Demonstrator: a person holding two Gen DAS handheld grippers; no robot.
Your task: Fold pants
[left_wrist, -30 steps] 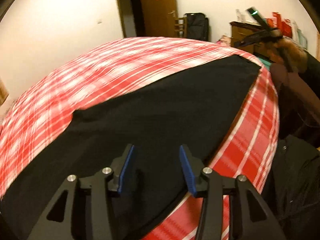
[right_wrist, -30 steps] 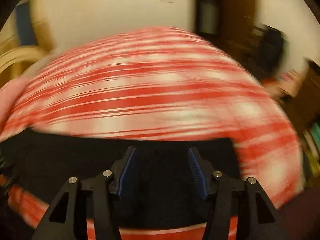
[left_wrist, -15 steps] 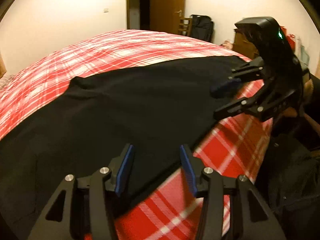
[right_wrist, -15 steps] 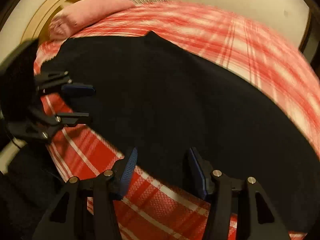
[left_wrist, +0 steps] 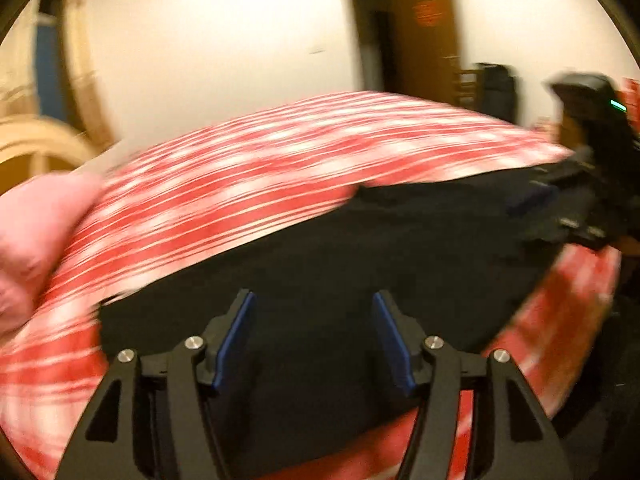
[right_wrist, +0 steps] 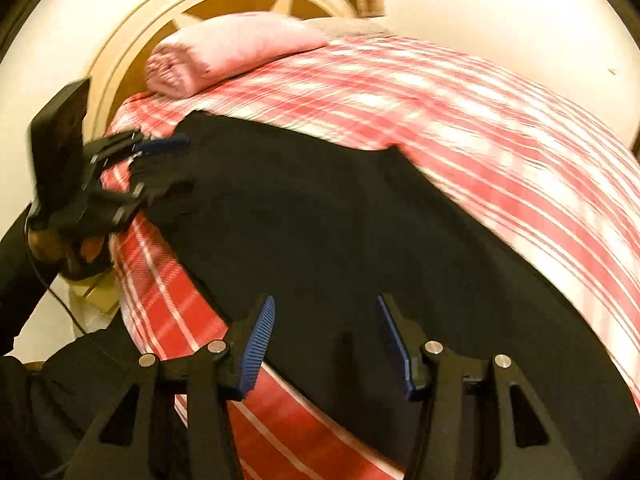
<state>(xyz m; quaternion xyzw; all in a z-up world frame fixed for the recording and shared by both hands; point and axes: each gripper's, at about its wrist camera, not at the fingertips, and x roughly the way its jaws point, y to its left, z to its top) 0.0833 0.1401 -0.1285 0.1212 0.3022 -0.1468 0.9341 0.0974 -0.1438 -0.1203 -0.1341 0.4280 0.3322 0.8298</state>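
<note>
Black pants [right_wrist: 340, 240] lie flat and spread out on the red and white checked bed cover [right_wrist: 500, 128], along the near side of the bed. Half a second ago the left gripper [left_wrist: 314, 332] looked down the length of the pants; now it has swung to face across them, and a pink pillow [left_wrist: 36, 232] shows at its left. Its blue-padded fingers [left_wrist: 236, 336] stand apart over the cloth, holding nothing. The right gripper [right_wrist: 324, 340] has stayed low over the pants' near edge, fingers apart too. The pants are plain and dark, with no label to see. A red sign on the brown door [left_wrist: 426, 32] is too blurred to read.
</note>
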